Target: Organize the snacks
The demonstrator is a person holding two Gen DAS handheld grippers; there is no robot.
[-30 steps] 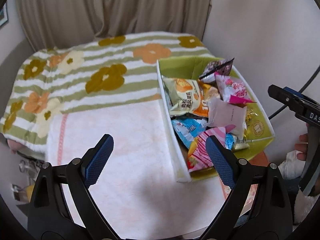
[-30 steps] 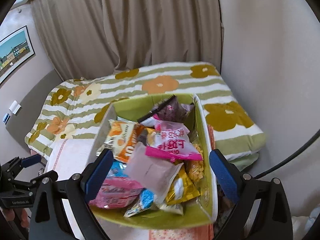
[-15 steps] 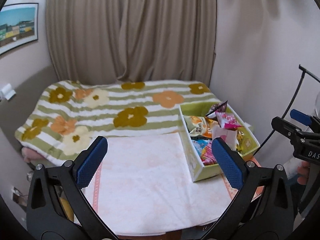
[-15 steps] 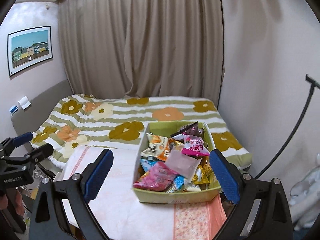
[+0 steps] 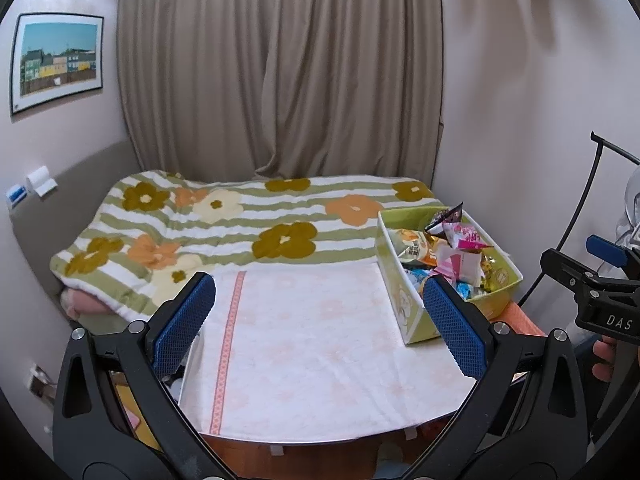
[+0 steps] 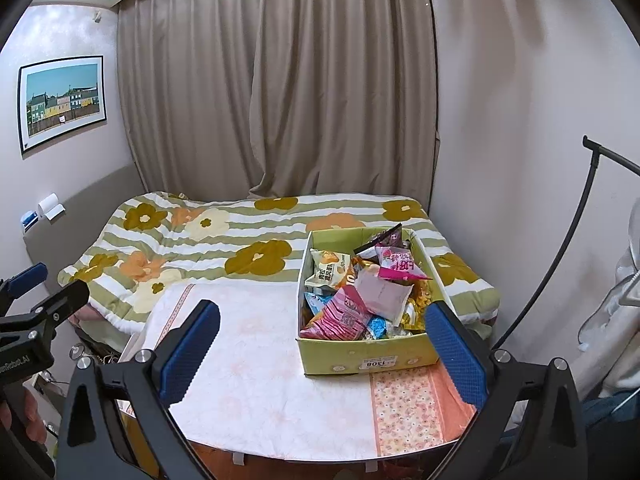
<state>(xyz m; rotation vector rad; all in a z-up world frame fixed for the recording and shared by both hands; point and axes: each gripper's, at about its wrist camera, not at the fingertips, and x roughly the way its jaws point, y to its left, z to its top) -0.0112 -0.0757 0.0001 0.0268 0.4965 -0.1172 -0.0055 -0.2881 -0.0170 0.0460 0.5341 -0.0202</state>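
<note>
Both grippers, left and right, hang spread and empty above the table; snacks fill the box.

The left hand-held gripper is held level with its blue-padded fingers spread wide apart, gripping nothing. The right hand-held gripper is likewise wide open and empty. Each shows at the edge of the other's view, with the holding hand's fingers partly visible.

Lower snack packets buried in box; label probably "1508", too small.
</note>
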